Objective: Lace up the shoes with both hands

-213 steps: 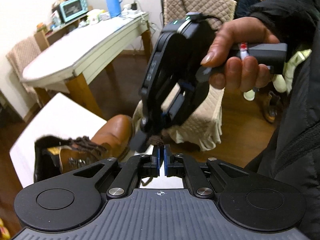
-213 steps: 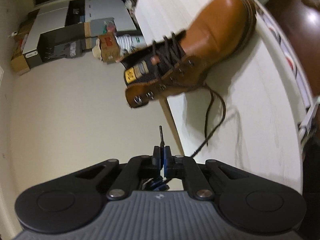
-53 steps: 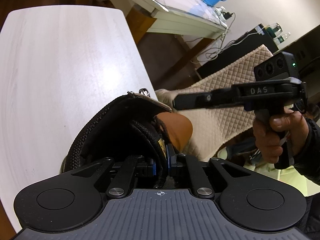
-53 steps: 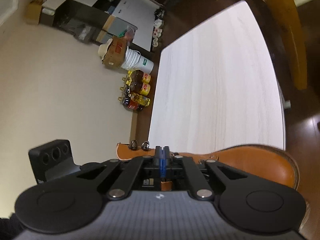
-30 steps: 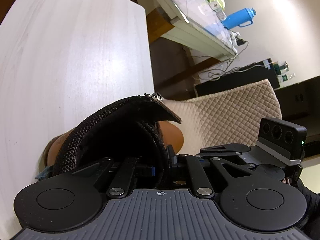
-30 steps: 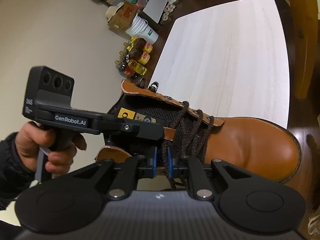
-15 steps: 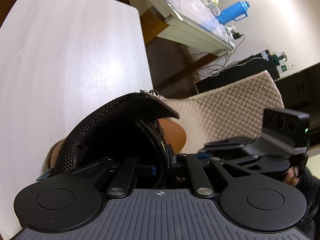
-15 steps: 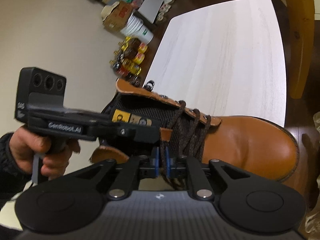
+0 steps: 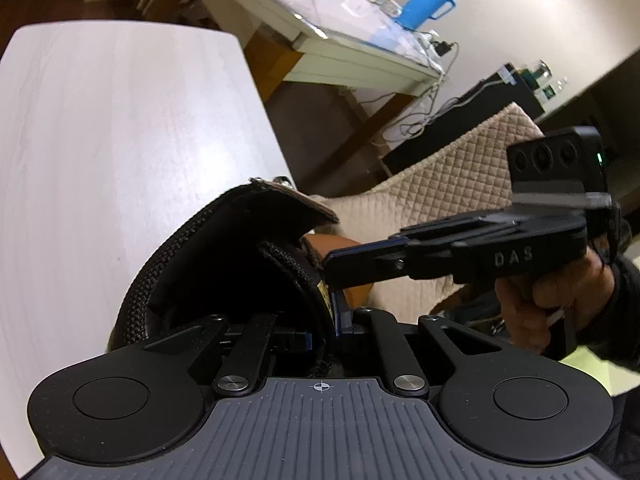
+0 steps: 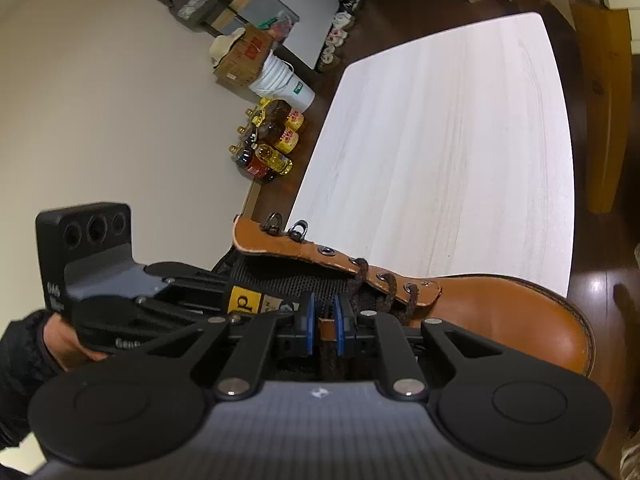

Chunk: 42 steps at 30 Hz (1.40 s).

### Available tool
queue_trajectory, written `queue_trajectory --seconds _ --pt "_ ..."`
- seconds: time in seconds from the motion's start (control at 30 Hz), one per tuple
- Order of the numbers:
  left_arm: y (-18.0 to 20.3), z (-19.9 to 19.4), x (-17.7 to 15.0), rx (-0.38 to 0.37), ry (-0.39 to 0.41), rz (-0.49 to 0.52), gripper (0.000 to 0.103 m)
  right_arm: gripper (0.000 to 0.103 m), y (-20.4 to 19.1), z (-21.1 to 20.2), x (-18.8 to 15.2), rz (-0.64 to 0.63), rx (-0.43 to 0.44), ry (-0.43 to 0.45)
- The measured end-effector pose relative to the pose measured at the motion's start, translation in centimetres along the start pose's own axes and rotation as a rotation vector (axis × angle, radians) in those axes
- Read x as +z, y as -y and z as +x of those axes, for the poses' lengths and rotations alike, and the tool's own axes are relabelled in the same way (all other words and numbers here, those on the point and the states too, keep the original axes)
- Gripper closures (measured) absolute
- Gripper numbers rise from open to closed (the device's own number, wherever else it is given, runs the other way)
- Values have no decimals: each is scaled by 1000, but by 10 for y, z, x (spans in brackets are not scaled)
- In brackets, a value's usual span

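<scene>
A tan leather boot with dark brown laces stands at the near edge of the white table. My left gripper is shut on the boot's black padded tongue, right in front of its camera. My right gripper stands just over the lacing. A brown leather tab and a lace lie between its blue pads, and the pads do not clearly press on them. Each gripper shows in the other's view: the right gripper reaches in from the right, the left gripper from the left.
A quilted beige chair stands behind the boot, with a second table carrying a blue flask further back. Bottles, a white bucket and cartons sit on the floor by the wall. A person's hand holds the right gripper.
My right gripper's pads, together earlier, now stand apart around the lace and tab. It has risen in the left wrist view to the tongue's height. The left gripper rolled, still gripping the tongue.
</scene>
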<state>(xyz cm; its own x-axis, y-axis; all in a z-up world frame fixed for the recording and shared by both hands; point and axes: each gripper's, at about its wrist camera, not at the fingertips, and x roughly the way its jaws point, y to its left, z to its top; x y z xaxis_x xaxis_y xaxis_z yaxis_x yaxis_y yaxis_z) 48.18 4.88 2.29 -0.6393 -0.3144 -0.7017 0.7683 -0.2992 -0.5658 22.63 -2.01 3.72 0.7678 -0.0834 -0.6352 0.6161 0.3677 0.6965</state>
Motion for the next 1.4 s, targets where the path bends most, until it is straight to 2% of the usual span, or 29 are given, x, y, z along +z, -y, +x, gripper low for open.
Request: queue_trajectory --seconds 0.2,0.27,0.33,0.57,0.6,0.67,0.77,1.03,1.1,1.27,1.4 --pt "2 -2 -3 9 -1 26 93 91 7 12 4 76 7 -38" --pt "3 -2 -4 9 1 26 93 100 15 16 4 140 18 -56" --pt "2 -2 -5 2 10 19 93 101 18 17 4 157 17 -51" --pt "-1 -3 -4 0 13 3 93 101 16 -13 11 148 13 97" --pt "-1 -4 -5 0 12 -5 93 98 18 -14 11 159 16 103" --pt "-3 -4 -5 1 11 -21 93 84 26 -15 7 193 15 106" --pt "-3 -3 -5 2 12 -31 93 84 33 -12 1 219 -12 94" --pt "-1 -2 -3 10 8 -15 92 84 26 9 -5 178 -4 70" --pt "-2 -2 -2 16 -1 -23 92 99 24 15 -4 154 -12 73" --pt "1 -3 1 66 -40 -47 88 100 11 18 -5 90 -6 14" --pt "6 -2 0 93 -55 -21 84 100 12 26 3 109 -5 -50"
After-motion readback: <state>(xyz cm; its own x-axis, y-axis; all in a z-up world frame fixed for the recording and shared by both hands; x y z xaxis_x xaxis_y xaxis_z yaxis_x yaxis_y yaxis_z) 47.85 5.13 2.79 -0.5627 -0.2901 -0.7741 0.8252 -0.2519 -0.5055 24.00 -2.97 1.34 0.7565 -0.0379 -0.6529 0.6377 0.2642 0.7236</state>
